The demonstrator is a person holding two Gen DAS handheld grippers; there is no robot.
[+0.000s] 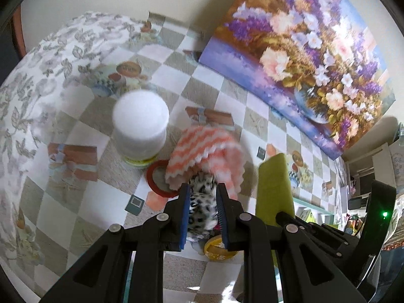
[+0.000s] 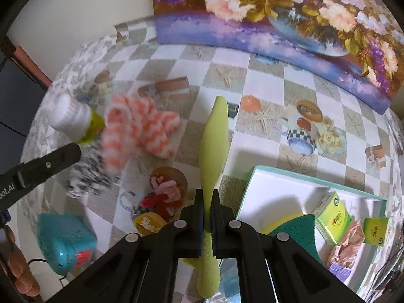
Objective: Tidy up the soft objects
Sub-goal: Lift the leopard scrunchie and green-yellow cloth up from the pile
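Left gripper (image 1: 203, 192): jaws clenched on a leopard-print cloth (image 1: 202, 202), which hangs between the blue pads; a fluffy orange-and-white striped cloth (image 1: 204, 149) is bunched over the top of it, lifted clear of the desk (image 1: 75, 217).
Right gripper (image 2: 207, 202): jaws clenched on a thin lime-green sponge sheet (image 2: 214, 136), held edge-on and standing up past the fingertips.
Desk: checkered oilcloth with printed cups and gift boxes.
Bottle (image 1: 140, 131): white cap, yellow-green body, upright just beside the striped cloth.
Box (image 2: 298, 184): white tray with a teal rim, on the right side, holding two green cartons (image 2: 332, 218), a green scouring pad (image 2: 298, 232) and a pinkish wrapped packet (image 2: 344, 246).
Red and pink fuzzy bits (image 2: 164, 197): lying on the desk ahead of the right gripper.
Teal toy (image 2: 64, 242): at the near left desk edge.
Painting (image 1: 303, 58): flowers, leaning against the wall behind.
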